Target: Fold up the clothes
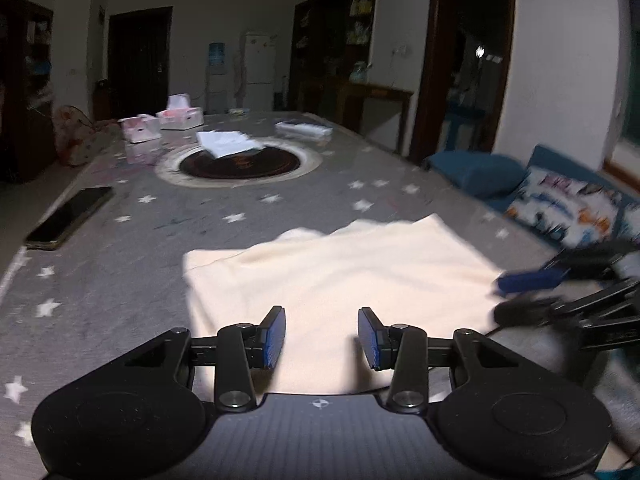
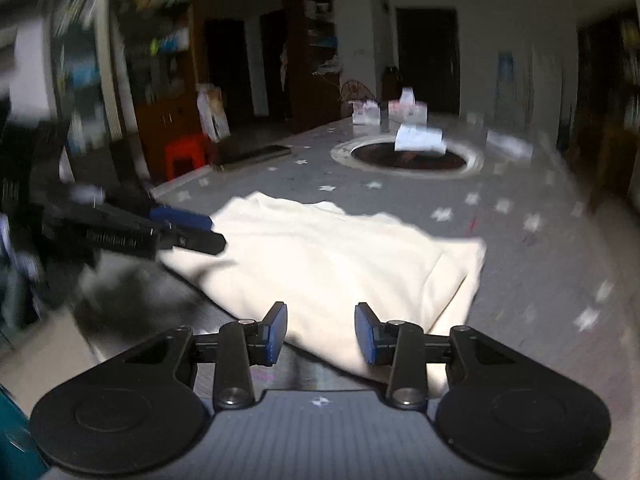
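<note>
Left wrist view: left tongs [image 1: 322, 338] wide apart, empty, over near edge of folded cream garment [image 1: 340, 276] on star-print counter [image 1: 120, 264], phone [image 1: 70, 217] far left; right wrist view: right tongs [image 2: 321, 334] wide apart, empty, garment [image 2: 320, 256] just ahead.

Dim room: white walls [image 1: 560, 60], dark wooden doorways [image 1: 138, 60], a white fridge [image 1: 259, 68], a blue sofa [image 1: 552, 176], a red plastic stool [image 2: 186, 154], tall wooden shelves [image 2: 160, 60].
</note>
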A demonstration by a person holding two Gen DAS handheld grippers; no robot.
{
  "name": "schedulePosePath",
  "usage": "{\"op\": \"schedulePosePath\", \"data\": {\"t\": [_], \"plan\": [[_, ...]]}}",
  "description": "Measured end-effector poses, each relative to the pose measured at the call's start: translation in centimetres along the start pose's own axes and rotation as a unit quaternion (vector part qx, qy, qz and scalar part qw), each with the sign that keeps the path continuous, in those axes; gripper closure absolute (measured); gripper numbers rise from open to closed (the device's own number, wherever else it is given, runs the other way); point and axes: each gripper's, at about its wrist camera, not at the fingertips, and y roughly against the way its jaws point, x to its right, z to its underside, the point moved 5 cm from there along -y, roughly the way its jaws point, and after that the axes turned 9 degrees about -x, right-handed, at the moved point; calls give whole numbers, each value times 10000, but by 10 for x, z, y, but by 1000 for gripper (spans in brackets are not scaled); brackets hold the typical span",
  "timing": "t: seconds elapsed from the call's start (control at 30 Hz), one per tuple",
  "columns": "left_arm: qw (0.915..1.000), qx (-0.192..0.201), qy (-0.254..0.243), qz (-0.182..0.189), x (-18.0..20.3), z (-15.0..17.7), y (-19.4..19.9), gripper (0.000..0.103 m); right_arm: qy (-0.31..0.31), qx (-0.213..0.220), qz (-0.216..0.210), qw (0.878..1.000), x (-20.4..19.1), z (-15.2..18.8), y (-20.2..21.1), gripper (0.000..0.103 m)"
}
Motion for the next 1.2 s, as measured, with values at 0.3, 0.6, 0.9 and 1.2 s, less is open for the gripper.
{"op": "schedulePosePath", "data": {"t": [0.3,0.6,0.9,1.2], "plan": [[9991,-298,63,287,10,9,-17,61,-1027,-113,-586,9929,40,8,-2,67],[9992,-316,-48,239,11,12,-17,60,-1245,-24,-572,9906,48,-9,-24,68],[9993,-264,0,270,10,6,-15,60,-1404,48,-625,9881,60,-30,-31,69],[9992,-332,34,229,3,11,-17,60,-1757,-109,-539,9829,93,-42,-58,81]]}}
